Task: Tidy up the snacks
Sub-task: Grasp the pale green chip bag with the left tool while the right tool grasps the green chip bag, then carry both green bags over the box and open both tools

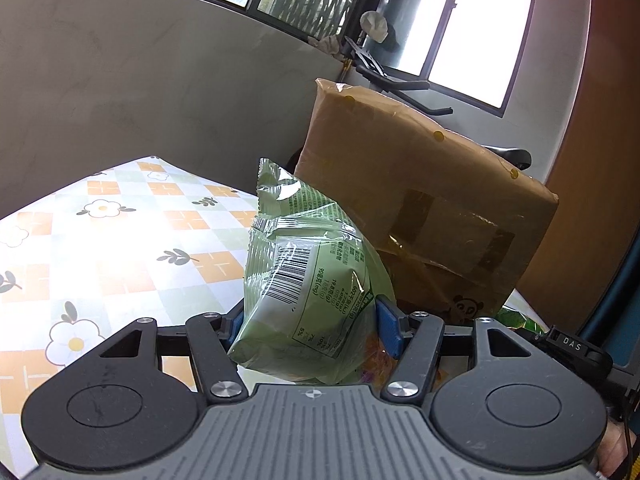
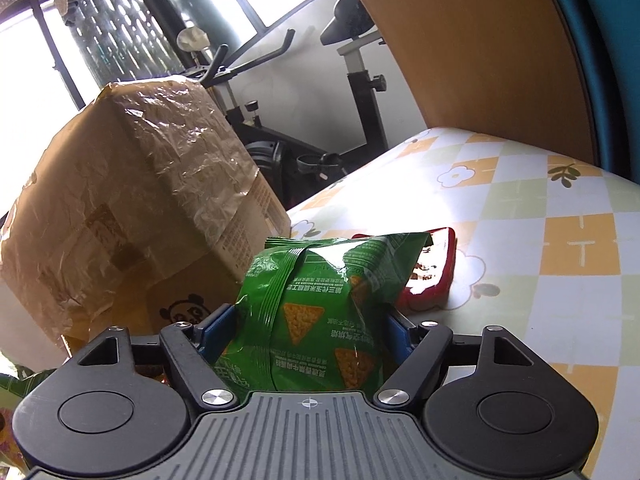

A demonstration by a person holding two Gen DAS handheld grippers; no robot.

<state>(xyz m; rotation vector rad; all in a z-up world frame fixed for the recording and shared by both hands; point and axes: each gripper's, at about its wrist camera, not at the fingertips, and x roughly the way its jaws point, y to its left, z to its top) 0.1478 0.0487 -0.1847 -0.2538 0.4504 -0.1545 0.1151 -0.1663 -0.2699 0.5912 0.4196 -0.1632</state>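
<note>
My left gripper [image 1: 310, 326] clamps the pale green packet [image 1: 308, 280] at lower centre; my right gripper [image 2: 306, 330] has the dark green chip bag [image 2: 320, 312] between its jaws, apparently pinched. I should grip the bag bodies, not the seams, and lift level. Beyond stands the taped cardboard box [image 2: 132, 200]; the red packet [image 2: 434, 272] lies on the desk [image 2: 560, 240] at right.

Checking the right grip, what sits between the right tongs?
A dark green chip bag printed with triangular chips fills the gap between the right tongs, seen in the right wrist view.
</note>
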